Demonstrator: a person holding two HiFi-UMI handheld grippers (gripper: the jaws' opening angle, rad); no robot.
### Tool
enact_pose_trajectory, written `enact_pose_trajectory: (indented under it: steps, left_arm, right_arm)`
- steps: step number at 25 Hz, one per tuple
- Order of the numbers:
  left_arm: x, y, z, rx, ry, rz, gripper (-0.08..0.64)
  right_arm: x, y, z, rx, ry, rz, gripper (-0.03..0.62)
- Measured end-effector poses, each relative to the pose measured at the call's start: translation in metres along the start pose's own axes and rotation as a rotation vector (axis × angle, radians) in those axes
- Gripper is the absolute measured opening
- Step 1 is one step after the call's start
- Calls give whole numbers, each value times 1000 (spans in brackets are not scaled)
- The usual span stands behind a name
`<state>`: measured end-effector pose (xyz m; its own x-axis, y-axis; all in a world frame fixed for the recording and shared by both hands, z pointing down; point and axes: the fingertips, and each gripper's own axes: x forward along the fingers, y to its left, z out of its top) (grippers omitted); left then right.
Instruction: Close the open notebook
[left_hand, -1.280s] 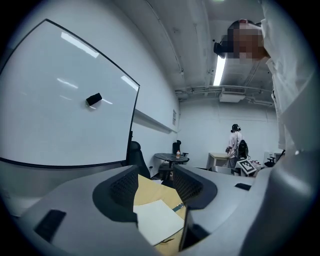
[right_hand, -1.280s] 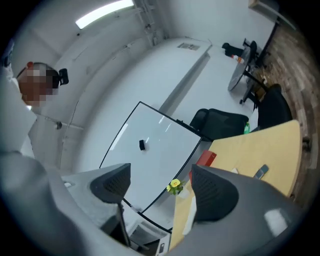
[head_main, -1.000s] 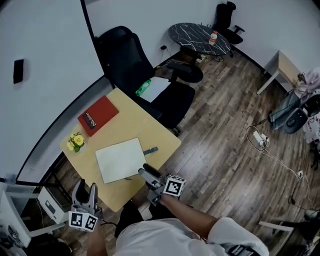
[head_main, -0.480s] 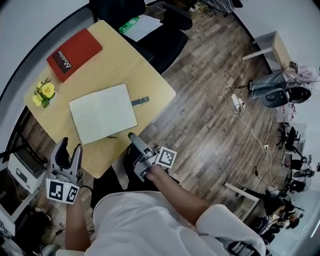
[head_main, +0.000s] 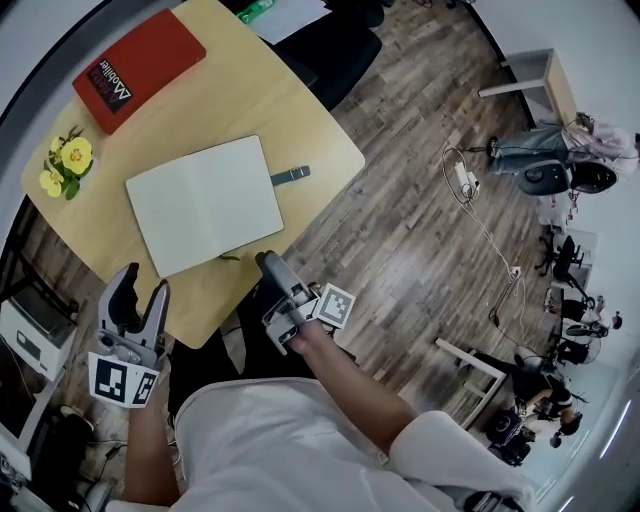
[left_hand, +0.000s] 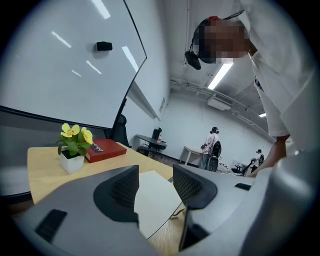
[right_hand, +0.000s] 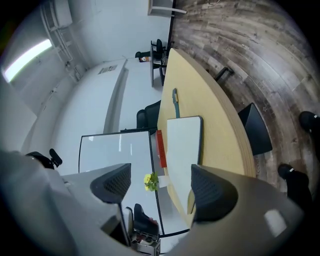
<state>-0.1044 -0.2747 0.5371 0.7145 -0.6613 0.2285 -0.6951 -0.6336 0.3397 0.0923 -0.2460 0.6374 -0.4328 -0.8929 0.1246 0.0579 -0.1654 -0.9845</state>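
Note:
The open notebook (head_main: 205, 203) lies flat on the wooden table (head_main: 300, 110), white pages up, with a grey strap (head_main: 290, 175) sticking out at its right side. My left gripper (head_main: 142, 285) is open and empty, just off the table's near edge, below the notebook's left corner. My right gripper (head_main: 272, 272) is open and empty too, by the near edge under the notebook's right corner. In the left gripper view the notebook (left_hand: 156, 200) shows between the jaws of the left gripper (left_hand: 155, 187). In the right gripper view the notebook (right_hand: 184, 145) lies ahead of the right gripper (right_hand: 160, 187).
A red book (head_main: 138, 68) lies at the table's far left, and a small pot of yellow flowers (head_main: 62, 165) stands on the left edge. A black office chair (head_main: 330, 45) is beyond the table. Wood floor with cables (head_main: 480, 215) lies to the right.
The head view has tipped further down, so the table sits higher in the picture. Both grippers stay open near the table's near edge; the notebook has not moved.

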Motion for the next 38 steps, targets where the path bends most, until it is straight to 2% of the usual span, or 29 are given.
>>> enact_pose_trajectory:
  steps: [8,12,27,31,38]
  left_arm:
    - [-8,7,-21,-37,6,-3,206]
    - [-9,3,-26,-48,7,-16,206]
    - [-10,4,-18,-49,-9,-35,206]
    - [-12,7,-16,-56,-20,-29,206]
    - [-13,3,-12,-56,-32,-35,206]
  right_arm:
    - [10,-23,-14,68,-29,-29,380]
    - [15,-29,-13,56,-33,-75,379]
    - [27,-36,-15,53,-41,-137,371]
    - [29,-42,-13,56,-57,-189,326]
    - [38,-40,-12,10,-46,-208,322]
